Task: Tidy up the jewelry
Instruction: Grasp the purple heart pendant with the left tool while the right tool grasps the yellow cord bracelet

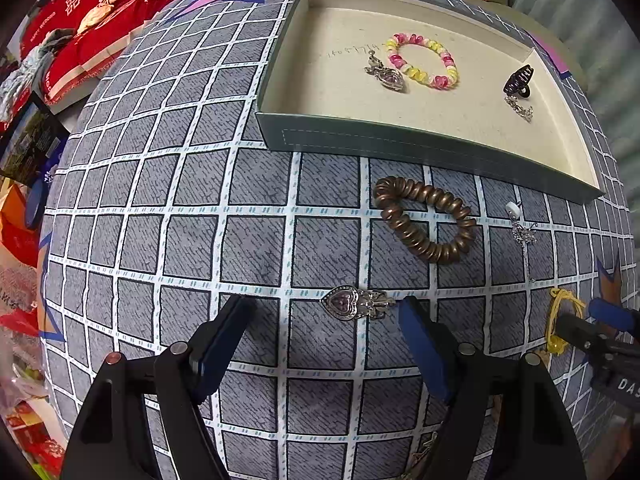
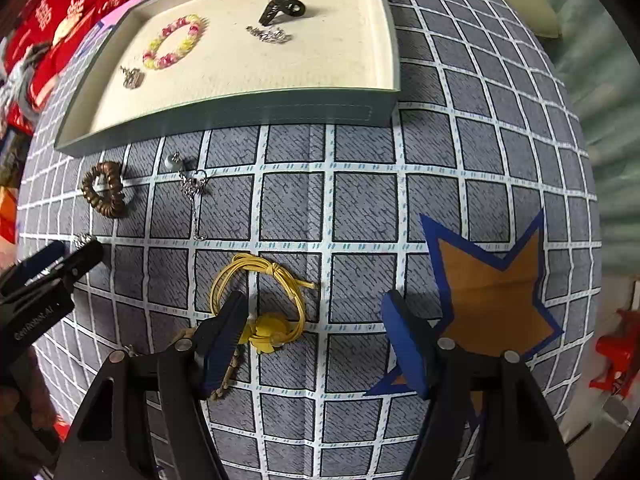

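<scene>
1. While both of your grippers point steeply down at the grey grid-patterned cloth [image 1: 248, 248], neither has hold of anything.
2. Your left gripper [image 1: 326, 316]: jaws spread wide, nothing pinched. The silver heart-shaped pendant with a pink stone [image 1: 356, 303] lies flat on the cloth between the blue fingertips [image 1: 416, 328], close to the right-hand one; whether it touches, can't tell. Long axis runs across the left wrist view, heart end pointing left, ornate end right.
3. Your right gripper [image 2: 316, 316]: jaws well apart, nothing clamped. The yellow cord bracelet with a yellow flower charm [image 2: 264, 300] lies just beside the left pad [image 2: 224, 332], which overlaps the loop's edge. Loop lies flat; loose cord tail points right, charm at the near side.
4. Each gripper shows at the edge of the other's view, so they work side by side.
5. Past the fingers on the cloth: a brown coiled hair tie [image 1: 426, 218] lying flat, and a silver butterfly chain earring [image 1: 522, 236] beside it, chain running toward the camera.
6. The shallow grey-green tray with a cream lining [image 1: 400, 148] sits further out, long side facing you. It holds a pink-and-yellow bead bracelet [image 1: 424, 60], a second silver heart pendant [image 1: 386, 74] touching it, a dark hair claw clip [image 1: 518, 80], and a small silver chain piece [image 1: 520, 110] next to the clip.
</scene>
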`<state>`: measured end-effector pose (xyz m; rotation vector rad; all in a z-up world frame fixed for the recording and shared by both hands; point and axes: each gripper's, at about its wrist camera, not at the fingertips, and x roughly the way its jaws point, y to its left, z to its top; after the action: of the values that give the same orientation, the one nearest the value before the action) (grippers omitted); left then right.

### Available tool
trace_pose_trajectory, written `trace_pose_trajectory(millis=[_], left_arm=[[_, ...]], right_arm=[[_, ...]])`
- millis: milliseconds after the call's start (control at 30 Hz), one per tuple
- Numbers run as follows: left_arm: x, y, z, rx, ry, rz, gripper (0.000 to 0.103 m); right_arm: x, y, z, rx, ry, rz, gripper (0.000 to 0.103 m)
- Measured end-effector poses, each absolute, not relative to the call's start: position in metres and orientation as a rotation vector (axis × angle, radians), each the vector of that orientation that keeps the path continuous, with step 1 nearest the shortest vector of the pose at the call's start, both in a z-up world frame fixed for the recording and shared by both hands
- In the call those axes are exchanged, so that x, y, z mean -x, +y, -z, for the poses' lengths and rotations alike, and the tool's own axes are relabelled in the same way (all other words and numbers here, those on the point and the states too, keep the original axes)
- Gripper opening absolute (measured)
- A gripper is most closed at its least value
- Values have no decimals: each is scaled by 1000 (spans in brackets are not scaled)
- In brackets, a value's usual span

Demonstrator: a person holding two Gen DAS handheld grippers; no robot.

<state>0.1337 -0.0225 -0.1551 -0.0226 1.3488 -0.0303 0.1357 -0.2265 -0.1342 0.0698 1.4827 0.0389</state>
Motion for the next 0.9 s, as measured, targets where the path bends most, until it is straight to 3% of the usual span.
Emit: trace_pose_trajectory(millis=[167,233,300,400,900], left_arm=[[-128,-31,150,6,1335,46,69],[-126,-34,143,-2,1331,56,60],[-125,-38,141,-10,1323,72,42],[-125,-40,138,3,1324,83,42],[-102,-21,98,69,1277,111,41]], right_arm=[[-133,-192,144,12,1473,-25,59],[-128,-184,146,18,1465,-30,45],[-124,-180,144,22,1461,-35,34],[-122,-175,142,24,1456,-38,10],[-112,-198,112,-166,1394,-68,6]])
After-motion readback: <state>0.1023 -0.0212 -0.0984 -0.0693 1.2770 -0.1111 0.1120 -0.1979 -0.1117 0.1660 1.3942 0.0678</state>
